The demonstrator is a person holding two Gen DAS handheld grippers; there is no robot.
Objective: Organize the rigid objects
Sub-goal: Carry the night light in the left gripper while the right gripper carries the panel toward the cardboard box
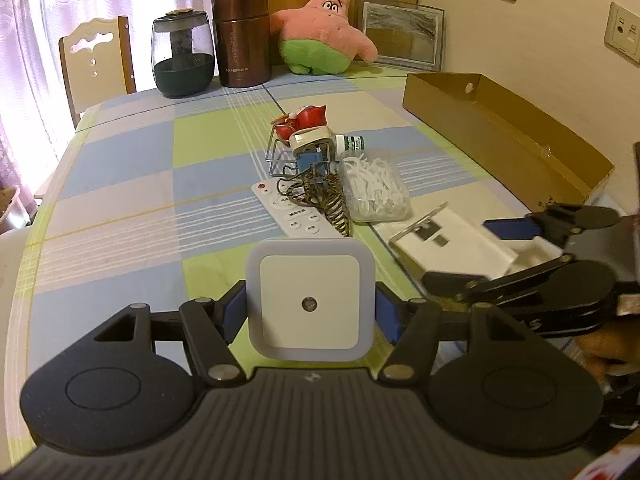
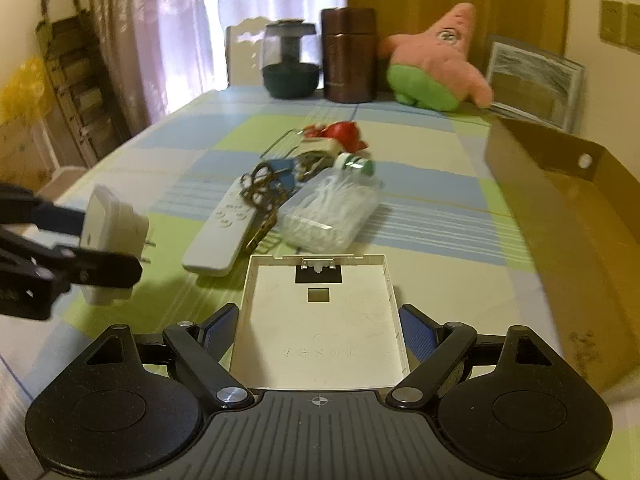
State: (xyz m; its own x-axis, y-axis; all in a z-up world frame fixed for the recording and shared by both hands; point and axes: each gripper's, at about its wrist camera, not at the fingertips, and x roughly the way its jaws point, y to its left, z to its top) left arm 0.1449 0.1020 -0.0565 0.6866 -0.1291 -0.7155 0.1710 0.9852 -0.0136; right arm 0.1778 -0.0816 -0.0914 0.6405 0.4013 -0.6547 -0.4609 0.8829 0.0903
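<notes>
The left gripper (image 1: 311, 312) occupies the near edge of the left wrist view and is clamped on a square white night light (image 1: 310, 300), with one blue pad pressed against each side of the housing. The night light faces the camera and is held clear of the checked tablecloth (image 1: 120, 184); in the right wrist view its plug prongs point toward the table centre. The right gripper (image 2: 318, 328) straddles a shallow white plastic tray (image 2: 320, 320) that lies open side up on the cloth. Its blue pads stand at the tray's two side walls, but whether they press on the walls or stand just clear of them cannot be determined from either view. Beyond both grippers, near the middle of the table, a cluster of small items lies together: a white remote control (image 1: 298, 216), a striped hair claw (image 1: 334, 208) overlapping its right edge, a clear box of white floss picks (image 1: 376, 188), a small white bottle with a green label (image 1: 351, 143) on its side, a wire rack (image 1: 280, 156) and a red figurine (image 1: 306, 120). A long open cardboard box (image 1: 500, 128) runs along the right side of the table. At the far edge stand a dark glass jar (image 1: 183, 54), a brown canister (image 1: 242, 40), a pink star plush toy (image 1: 326, 32) and a framed picture (image 1: 402, 36).
</notes>
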